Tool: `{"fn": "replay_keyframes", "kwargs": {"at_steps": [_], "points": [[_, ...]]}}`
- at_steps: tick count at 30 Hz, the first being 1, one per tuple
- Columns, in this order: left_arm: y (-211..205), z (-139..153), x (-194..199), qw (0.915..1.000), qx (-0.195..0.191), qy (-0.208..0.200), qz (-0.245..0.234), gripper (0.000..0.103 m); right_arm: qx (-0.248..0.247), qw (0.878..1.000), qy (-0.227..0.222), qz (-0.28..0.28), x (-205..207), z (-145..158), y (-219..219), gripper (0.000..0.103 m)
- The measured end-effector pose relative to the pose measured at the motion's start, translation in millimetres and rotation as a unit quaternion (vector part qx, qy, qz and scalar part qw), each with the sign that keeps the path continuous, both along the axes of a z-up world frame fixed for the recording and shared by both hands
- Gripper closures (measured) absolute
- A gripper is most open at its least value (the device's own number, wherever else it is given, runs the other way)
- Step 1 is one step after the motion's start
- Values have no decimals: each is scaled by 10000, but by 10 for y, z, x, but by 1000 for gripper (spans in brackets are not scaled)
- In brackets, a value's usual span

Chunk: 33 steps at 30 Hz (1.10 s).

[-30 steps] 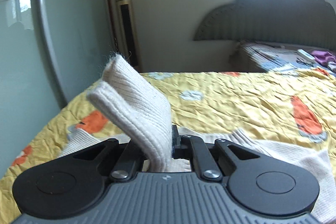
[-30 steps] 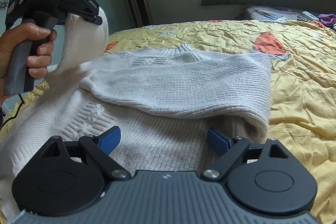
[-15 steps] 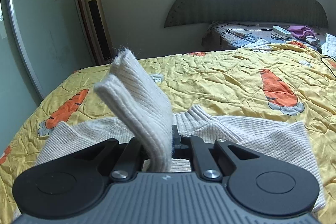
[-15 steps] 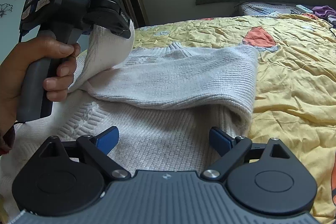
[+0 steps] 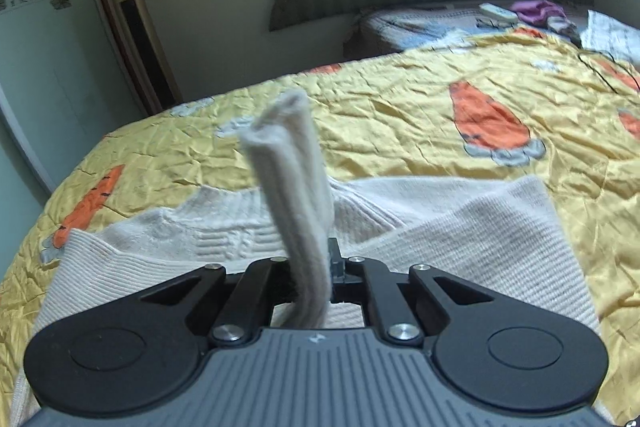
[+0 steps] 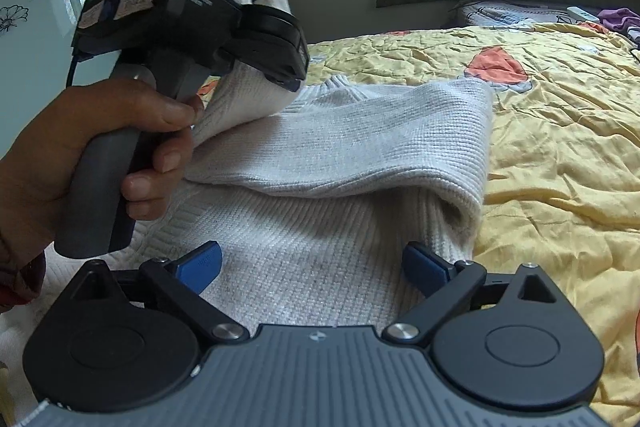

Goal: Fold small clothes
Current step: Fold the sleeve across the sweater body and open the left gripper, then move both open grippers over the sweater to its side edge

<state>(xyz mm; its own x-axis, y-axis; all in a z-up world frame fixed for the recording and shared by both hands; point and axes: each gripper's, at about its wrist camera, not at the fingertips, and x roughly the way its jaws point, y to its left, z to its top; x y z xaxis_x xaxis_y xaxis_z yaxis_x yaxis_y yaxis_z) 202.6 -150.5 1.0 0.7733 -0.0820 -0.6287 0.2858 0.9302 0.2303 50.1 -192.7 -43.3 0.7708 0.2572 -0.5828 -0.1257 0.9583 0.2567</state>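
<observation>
Folding the sweater (image 6: 320, 155): left claw (image 5: 316, 267) clamped on sleeve (image 5: 292, 179) (carrying it across), right claw (image 6: 312, 267) just spread apart, empty.

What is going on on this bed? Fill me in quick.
A person is folding a cream knit sweater spread on a yellow carrot-print bedspread, with a handheld gripper in each hand. The left gripper is shut on a sleeve cuff, holding it above the sweater's body. One side of the sweater is already folded over. The right gripper hovers low over the near part of the sweater; its jaws have just been opening and now stand wide, pads clear of the knit, gripping nothing.
</observation>
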Motion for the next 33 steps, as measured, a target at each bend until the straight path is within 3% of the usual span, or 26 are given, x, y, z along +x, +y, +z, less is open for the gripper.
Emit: {"fn": "replay_keyframes", "kwargs": {"at_steps": [7,12,15,17,18,22,25,30,33], "points": [[-197,-133,-73,9990,312,31,-306,94,-98,9999,20,34,-19,-5,48,2],[-222,-145,-95,9973,135,308,-650,89,-186,9998,41,58,-7,-11,72,0],[-200,-57,-132,9926,-287,493,-1068,67,-218,9997,53,67,-1,-7,79,0],[-173,56,-187,9888,-608,408,-1304,28,-240,9997,66,66,7,-4,89,0],[-157,126,-221,9878,-725,273,-1350,22,-256,9996,70,66,9,0,97,0],[12,476,-324,9904,-794,-448,-1038,20,-214,9997,82,16,4,84,101,4],[315,650,-290,9942,-603,-741,-487,20,-147,9994,-307,-37,-18,312,38,3],[949,597,-183,9983,-250,-446,282,20,-76,9986,-480,-219,387,472,-136,2],[1252,459,-218,9978,-222,-343,531,20,317,9990,-21,-305,845,295,-253,6]]}}
